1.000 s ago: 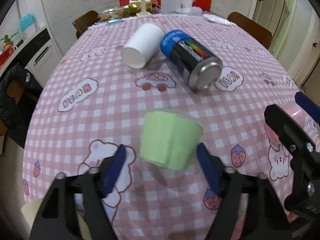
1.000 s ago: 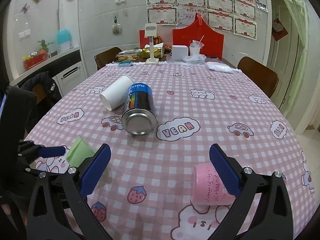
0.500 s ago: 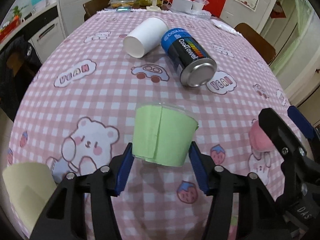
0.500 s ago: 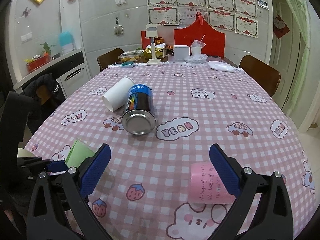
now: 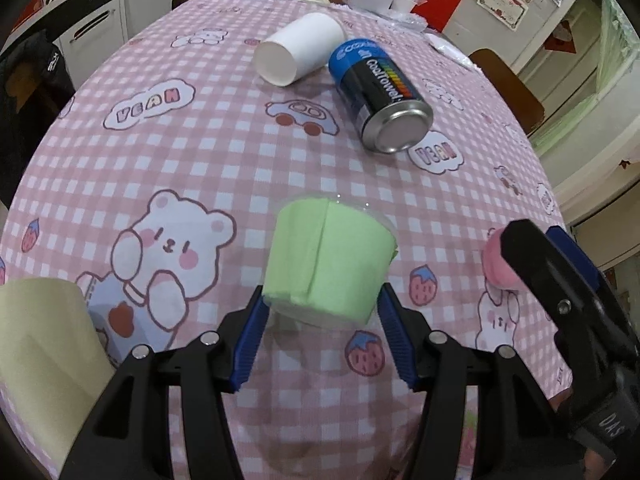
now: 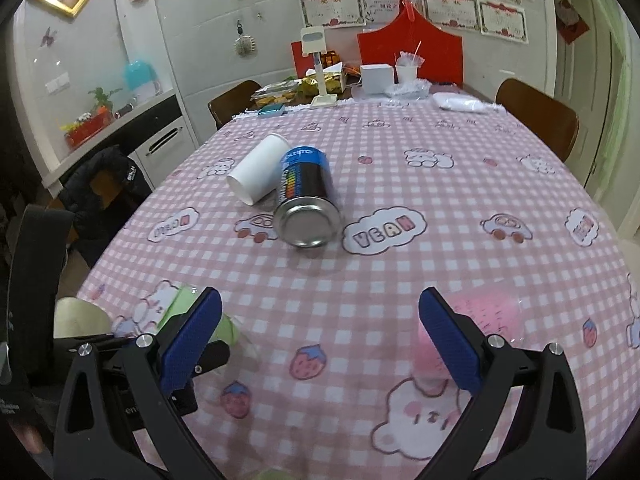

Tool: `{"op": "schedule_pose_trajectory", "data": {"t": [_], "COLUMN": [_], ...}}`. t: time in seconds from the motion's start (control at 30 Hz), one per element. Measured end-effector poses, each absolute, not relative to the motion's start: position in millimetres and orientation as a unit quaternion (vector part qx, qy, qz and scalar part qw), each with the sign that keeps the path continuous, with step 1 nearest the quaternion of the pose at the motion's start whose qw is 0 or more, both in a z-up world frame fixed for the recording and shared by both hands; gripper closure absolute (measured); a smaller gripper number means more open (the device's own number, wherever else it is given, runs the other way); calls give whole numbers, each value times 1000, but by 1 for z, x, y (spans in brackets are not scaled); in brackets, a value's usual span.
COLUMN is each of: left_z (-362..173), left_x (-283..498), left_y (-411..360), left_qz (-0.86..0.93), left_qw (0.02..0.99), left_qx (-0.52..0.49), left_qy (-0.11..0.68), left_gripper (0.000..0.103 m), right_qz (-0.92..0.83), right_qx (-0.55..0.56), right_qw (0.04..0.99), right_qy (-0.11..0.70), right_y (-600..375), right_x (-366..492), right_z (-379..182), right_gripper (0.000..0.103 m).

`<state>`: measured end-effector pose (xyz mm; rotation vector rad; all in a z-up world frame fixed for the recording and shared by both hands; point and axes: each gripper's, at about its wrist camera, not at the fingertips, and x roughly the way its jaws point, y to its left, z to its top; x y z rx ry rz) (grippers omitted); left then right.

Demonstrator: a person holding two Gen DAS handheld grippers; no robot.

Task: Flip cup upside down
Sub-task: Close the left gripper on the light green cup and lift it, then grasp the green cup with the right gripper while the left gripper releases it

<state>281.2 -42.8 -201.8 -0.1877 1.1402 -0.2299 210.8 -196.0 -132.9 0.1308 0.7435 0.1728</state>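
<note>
Room: a dining room with certificates on the far wall; a round table [image 6: 460,184] under a pink checked cloth printed with bears and strawberries.
Green cup [image 5: 330,266]: near the front edge of the table, seemingly lifted and tilted, wide mouth pointing away; a clear plastic rim shows past its green wrap.
Left gripper [image 5: 322,334]: blue pads closed in on the cup's narrow base end, one on each side, apparently holding it.
Right gripper [image 6: 320,344]: jaws wide apart and holding nothing, low over the near part of the cloth.
Pink cup [image 6: 476,328]: lying just beside the right gripper's right pad.
Neighbours: a white paper cup [image 5: 300,54] and a blue can [image 5: 382,96] lie on their sides farther off; a pale yellow cup [image 5: 44,364] sits near left.
Risk, grip: the pads hold only the tapered base, so the cup may slip out as it turns.
Risk, squeeze: thin plastic could buckle under a harder pinch.
Risk, landing: a tilted rim may catch the soft cloth and tip the cup over.
</note>
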Motion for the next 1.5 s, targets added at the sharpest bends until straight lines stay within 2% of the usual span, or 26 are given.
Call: {"op": "schedule_pose_trajectory", "data": {"t": [0.1, 0.17, 0.63, 0.9, 1.2, 1.27, 1.43, 1.5], "left_z": [-195, -191, -149, -149, -157, -158, -159, -159], "left_x": [277, 275, 249, 255, 263, 265, 267, 266], "left_y": [-35, -31, 23, 56, 58, 58, 59, 57], "left_qz": [-118, -121, -70, -35, -43, -44, -42, -44], "left_qw": [833, 835, 888, 897, 896, 896, 896, 896], "left_qx": [-96, -97, -35, -18, -19, -21, -21, -19], "left_qy": [532, 528, 453, 440, 441, 442, 442, 441], "left_gripper": [46, 39, 39, 39, 39, 39, 39, 39], "right_qz": [87, 90, 138, 122, 111, 114, 117, 121], "right_qx": [73, 78, 160, 227, 245, 240, 240, 243], "right_qw": [924, 922, 859, 806, 796, 795, 789, 789], "right_qy": [364, 368, 467, 533, 542, 545, 553, 551], "right_y": [-190, -185, -142, -138, -139, -136, -133, -134], "right_x": [209, 209, 223, 237, 248, 252, 260, 261], "right_z": [-127, -123, -135, -161, -171, -172, -181, -183], "right_gripper": [8, 8, 8, 8, 8, 12, 37, 40]}}
